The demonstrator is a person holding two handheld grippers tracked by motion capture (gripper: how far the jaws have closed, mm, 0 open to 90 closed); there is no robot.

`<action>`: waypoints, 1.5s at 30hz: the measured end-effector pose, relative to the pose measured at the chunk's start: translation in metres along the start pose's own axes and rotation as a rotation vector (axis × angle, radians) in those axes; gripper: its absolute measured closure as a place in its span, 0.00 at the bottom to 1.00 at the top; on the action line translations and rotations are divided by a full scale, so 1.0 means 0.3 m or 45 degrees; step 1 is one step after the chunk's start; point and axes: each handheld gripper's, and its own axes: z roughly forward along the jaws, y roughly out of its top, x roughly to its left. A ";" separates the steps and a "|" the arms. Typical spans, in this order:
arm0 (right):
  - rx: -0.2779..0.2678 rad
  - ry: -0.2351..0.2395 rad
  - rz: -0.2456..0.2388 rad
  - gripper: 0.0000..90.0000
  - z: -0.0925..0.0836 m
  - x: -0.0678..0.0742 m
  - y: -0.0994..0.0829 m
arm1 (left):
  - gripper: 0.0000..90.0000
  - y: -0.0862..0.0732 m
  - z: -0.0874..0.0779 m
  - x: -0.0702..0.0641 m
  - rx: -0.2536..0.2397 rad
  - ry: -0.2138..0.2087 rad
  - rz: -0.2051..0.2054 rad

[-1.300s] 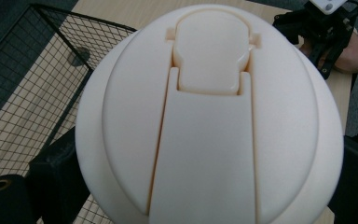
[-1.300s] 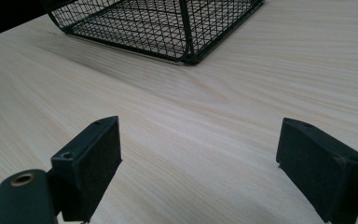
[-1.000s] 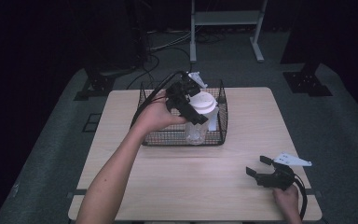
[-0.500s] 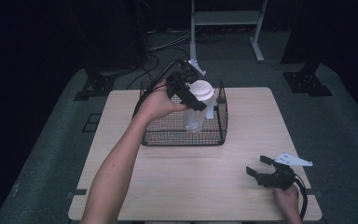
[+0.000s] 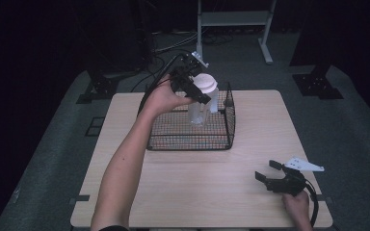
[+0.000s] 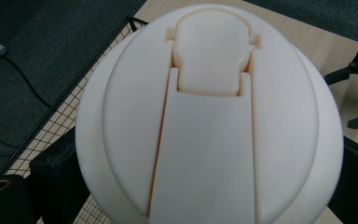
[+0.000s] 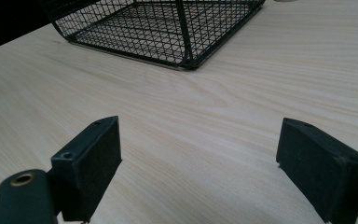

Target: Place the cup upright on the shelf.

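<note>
Clear plastic bottle with a cream-white domed flip-top lid: one item, upright, raised over the far half of the black wire-mesh basket, its base at about rim level or just inside; contact with the basket floor cannot be confirmed. The lid shows a broad central strap running to a hinged cap; no marks noted on it. Left tongs pinch the bottle at the lid from both sides, one black jaw pad visible on each flank in the left gripper view. One basket, rectangular, standing on the far-centre part of the pale wooden counter; nothing else seen inside it.

Right tongs rest at the counter's near right corner, well apart from the basket, jaws spread wide with bare wood between them. Count: one bottle, one basket, two tongs, one counter.
</note>
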 end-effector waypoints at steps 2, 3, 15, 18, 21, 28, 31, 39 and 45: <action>0.001 0.003 0.004 0.14 -0.001 0.000 0.000 | 0.06 -0.002 0.011 0.014 0.013 0.004 -0.015; 0.001 0.004 0.006 0.14 -0.001 0.000 0.000 | 0.06 -0.004 0.017 0.020 0.018 0.014 -0.022; -0.015 0.014 0.026 0.14 -0.006 -0.007 0.000 | 0.06 -0.015 0.121 0.075 0.065 0.047 -0.064; -0.015 0.015 0.020 0.14 -0.005 -0.006 -0.001 | 0.06 -0.020 0.151 0.082 0.074 0.042 -0.073; -0.019 0.016 0.024 0.14 -0.005 -0.006 0.000 | 0.06 -0.027 0.180 0.089 0.090 0.043 -0.080; -0.019 0.015 0.022 0.14 -0.006 -0.007 0.000 | 0.06 -0.069 0.239 0.112 0.096 0.045 -0.134; -0.016 0.016 0.024 0.14 -0.006 -0.007 -0.001 | 0.06 -0.089 0.260 0.121 0.102 0.051 -0.152; -0.008 0.016 0.019 0.14 -0.005 -0.008 0.000 | 0.06 -0.134 0.298 0.133 0.099 0.064 -0.183; -0.006 0.017 0.024 0.14 -0.005 -0.010 0.000 | 0.06 -0.157 0.315 0.133 0.098 0.071 -0.203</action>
